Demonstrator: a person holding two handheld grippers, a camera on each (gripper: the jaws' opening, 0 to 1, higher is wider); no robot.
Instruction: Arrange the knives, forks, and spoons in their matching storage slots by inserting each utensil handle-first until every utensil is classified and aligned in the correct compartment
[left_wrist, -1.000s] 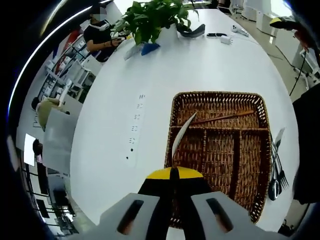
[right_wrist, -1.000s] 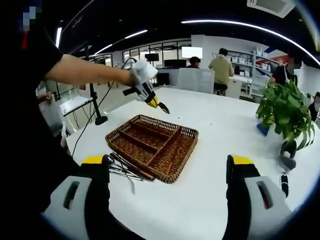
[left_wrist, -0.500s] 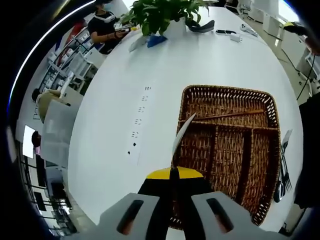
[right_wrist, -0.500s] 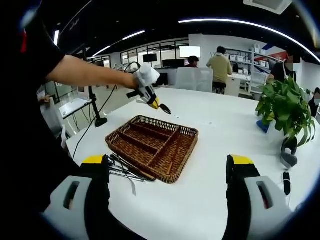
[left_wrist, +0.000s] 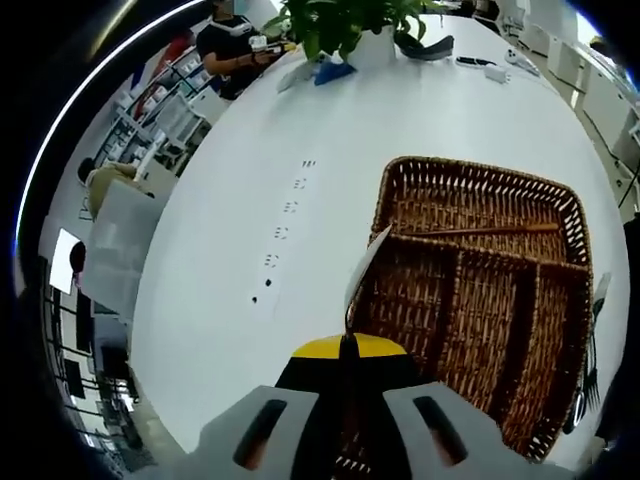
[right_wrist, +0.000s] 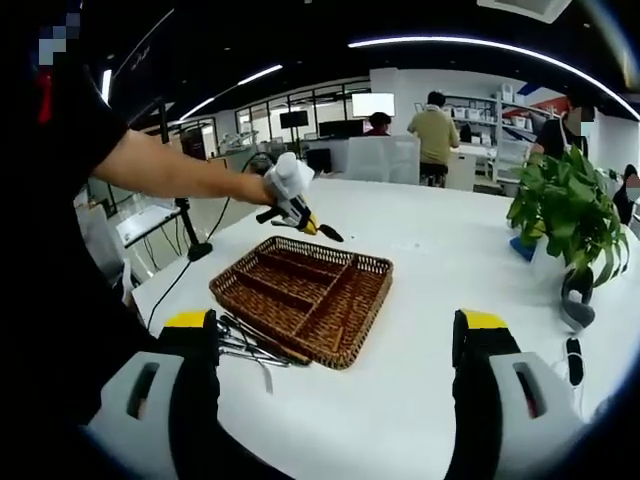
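My left gripper (left_wrist: 347, 346) is shut on a table knife (left_wrist: 363, 268), whose blade points away from me over the left edge of the brown wicker tray (left_wrist: 470, 171). A thin brown stick (left_wrist: 490, 230) lies in the tray's far cross compartment; the long slots look bare. In the right gripper view the left gripper (right_wrist: 297, 208) hovers above the tray (right_wrist: 362, 322) at its far side, knife (right_wrist: 327, 233) tilted down. My right gripper (right_wrist: 335, 345) stands open, nothing between its jaws, just short of the tray. Several loose utensils (right_wrist: 245, 342) lie beside the tray's near left side.
The tray rests on a large white table (left_wrist: 230, 300) with a row of small sockets (left_wrist: 285, 220). A potted plant (right_wrist: 565, 215) stands at the right, a black cable item (right_wrist: 573, 350) near it. People sit and stand at desks behind.
The left gripper with the knife has come lower and closer over the tray's edge. The right gripper has stayed open in about the same place.
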